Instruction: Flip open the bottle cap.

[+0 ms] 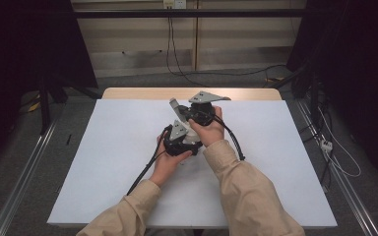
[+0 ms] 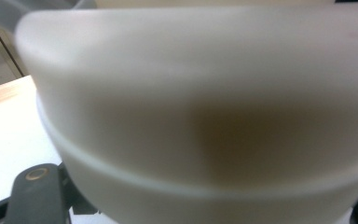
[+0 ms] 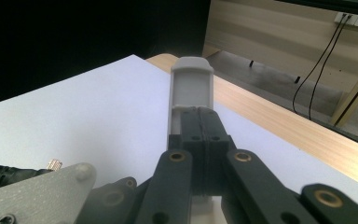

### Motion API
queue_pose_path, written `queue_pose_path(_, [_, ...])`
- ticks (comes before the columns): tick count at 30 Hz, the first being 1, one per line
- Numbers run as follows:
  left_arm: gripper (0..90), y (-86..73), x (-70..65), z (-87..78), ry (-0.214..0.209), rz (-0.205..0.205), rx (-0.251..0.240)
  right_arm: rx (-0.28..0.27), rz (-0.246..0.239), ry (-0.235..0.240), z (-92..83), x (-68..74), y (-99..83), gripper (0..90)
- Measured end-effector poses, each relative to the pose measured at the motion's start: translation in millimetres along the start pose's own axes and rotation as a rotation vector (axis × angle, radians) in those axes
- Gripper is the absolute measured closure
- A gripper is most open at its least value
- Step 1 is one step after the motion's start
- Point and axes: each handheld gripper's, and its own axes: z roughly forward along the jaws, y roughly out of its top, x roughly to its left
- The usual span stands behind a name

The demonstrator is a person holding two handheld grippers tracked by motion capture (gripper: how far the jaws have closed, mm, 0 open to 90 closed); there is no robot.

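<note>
We pinch a grey flip cap [image 3: 192, 88] in the right gripper [image 3: 200, 140] to work it, the left gripper [image 1: 179, 142] seemingly steadying the white container [image 2: 205, 116] against its jaws, grip unclear.

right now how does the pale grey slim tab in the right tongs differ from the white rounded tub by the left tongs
The pale grey slim tab is narrow and straight-edged; the white rounded tub is broad and curved. The tab sits pinched in the shut right tongs; the tub's hold is unclear. Both look plastic.
</note>
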Motion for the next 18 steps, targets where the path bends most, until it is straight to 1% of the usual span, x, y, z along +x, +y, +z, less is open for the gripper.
queue_pose_path(9, [18.6, 0.0, -0.4, 0.2, -0.002, 0.0, 0.0, 0.009, 0.002, 0.006, 1.8, -0.5, -0.1, 90.0])
queue_pose_path(15, [18.6, 0.0, -0.7, 0.1, 0.002, 0.004, 0.002, 0.011, 0.0, 0.007, 4.3, 0.2, -0.5, 90.0])
queue_pose_path(18, [18.5, -0.1, -1.0, -0.1, 0.007, 0.0, 0.003, 0.012, -0.001, 0.007, 5.5, 0.6, -0.3, 90.0])
